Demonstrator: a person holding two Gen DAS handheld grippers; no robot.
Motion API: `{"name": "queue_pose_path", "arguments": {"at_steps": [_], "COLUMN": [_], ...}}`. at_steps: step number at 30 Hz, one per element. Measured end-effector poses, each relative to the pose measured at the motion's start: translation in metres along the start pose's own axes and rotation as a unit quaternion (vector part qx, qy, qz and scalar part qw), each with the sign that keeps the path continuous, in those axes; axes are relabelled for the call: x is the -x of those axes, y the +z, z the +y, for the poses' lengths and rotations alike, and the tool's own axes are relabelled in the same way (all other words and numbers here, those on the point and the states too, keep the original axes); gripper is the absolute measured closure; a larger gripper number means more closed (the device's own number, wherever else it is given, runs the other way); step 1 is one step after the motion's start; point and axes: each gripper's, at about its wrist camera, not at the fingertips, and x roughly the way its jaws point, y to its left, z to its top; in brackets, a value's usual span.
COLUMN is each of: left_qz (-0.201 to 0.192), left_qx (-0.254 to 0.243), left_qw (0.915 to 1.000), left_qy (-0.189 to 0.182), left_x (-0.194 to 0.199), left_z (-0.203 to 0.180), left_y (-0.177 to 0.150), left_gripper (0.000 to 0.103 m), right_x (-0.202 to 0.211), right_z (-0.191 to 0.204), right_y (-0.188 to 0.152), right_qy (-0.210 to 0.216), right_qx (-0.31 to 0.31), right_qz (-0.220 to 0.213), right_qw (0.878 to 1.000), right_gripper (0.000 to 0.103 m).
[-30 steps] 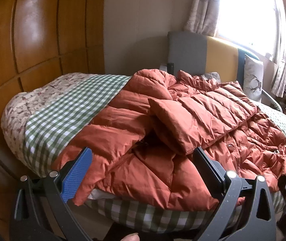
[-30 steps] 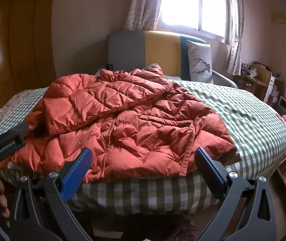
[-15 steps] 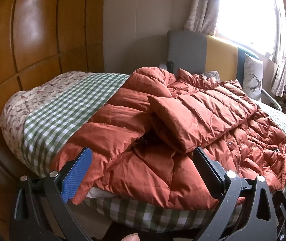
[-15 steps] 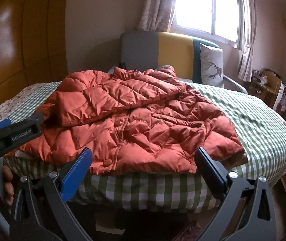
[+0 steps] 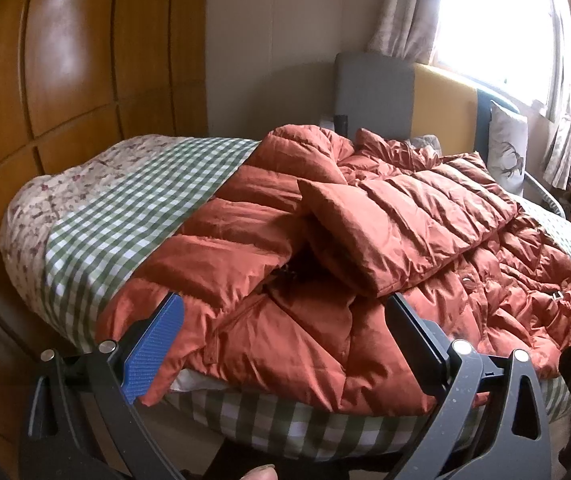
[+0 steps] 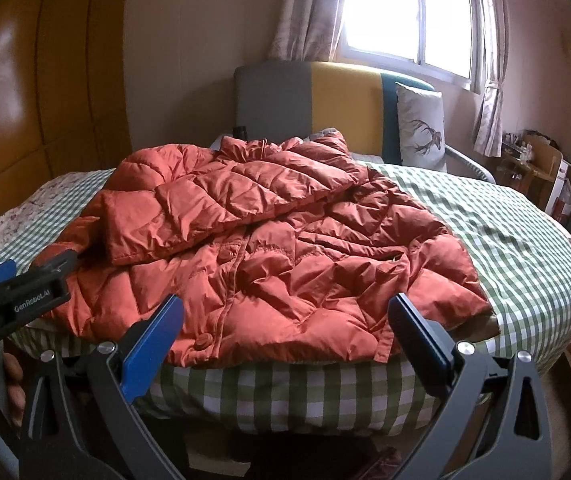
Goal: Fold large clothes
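The orange puffer jacket [image 6: 269, 248] lies on the bed [image 6: 525, 248], collar toward the headboard, hem at the near edge. Both left tongs [image 5: 285, 334] and right tongs [image 6: 285, 334] gape unladen just short of that hem, left nearer the folded sleeve [image 5: 397, 224]

A rust-orange quilted puffer jacket [image 6: 277, 248] lies front-up on the bed — one sleeve [image 6: 221, 204] folded across its chest.
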Motion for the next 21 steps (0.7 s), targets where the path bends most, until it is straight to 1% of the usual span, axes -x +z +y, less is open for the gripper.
{"name": "queue_pose_path", "arguments": {"at_steps": [4, 5, 10, 13, 15, 17, 21], "left_qz": [0.004, 0.008, 0.015, 0.022, 0.029, 0.030, 0.037], "left_qx": [0.000, -0.001, -0.004, 0.002, 0.007, 0.012, 0.025], "left_qw": [1.0000, 1.0000, 0.9999, 0.9997, 0.9995, 0.9994, 0.9988], "left_qy": [0.001, 0.002, 0.004, 0.007, 0.004, 0.007, 0.020], "left_x": [-0.002, -0.005, -0.010, -0.016, -0.019, -0.021, -0.023], "left_z": [0.002, 0.002, 0.003, 0.007, 0.013, 0.020, 0.042], "left_y": [-0.002, 0.001, 0.002, 0.002, 0.004, 0.007, 0.014], "left_gripper": [0.004, 0.004, 0.004, 0.004, 0.004, 0.004, 0.004], "right_x": [-0.005, -0.006, -0.021, -0.030, -0.035, -0.040, -0.052], "right_z": [0.001, 0.001, -0.003, 0.001, 0.006, 0.014, 0.043], "right_y": [0.002, 0.003, 0.011, 0.016, 0.020, 0.025, 0.039], "right_qy": [0.007, 0.009, 0.022, 0.036, 0.054, 0.069, 0.131], "right_qx": [0.003, 0.004, -0.006, -0.001, 0.008, 0.031, 0.092], "right_qz": [0.001, 0.001, 0.013, 0.021, 0.022, 0.018, 0.008], "right_qw": [1.000, 1.000, 1.000, 0.999, 0.998, 0.997, 0.987], "right_gripper": [0.002, 0.002, 0.002, 0.002, 0.002, 0.002, 0.005]}}
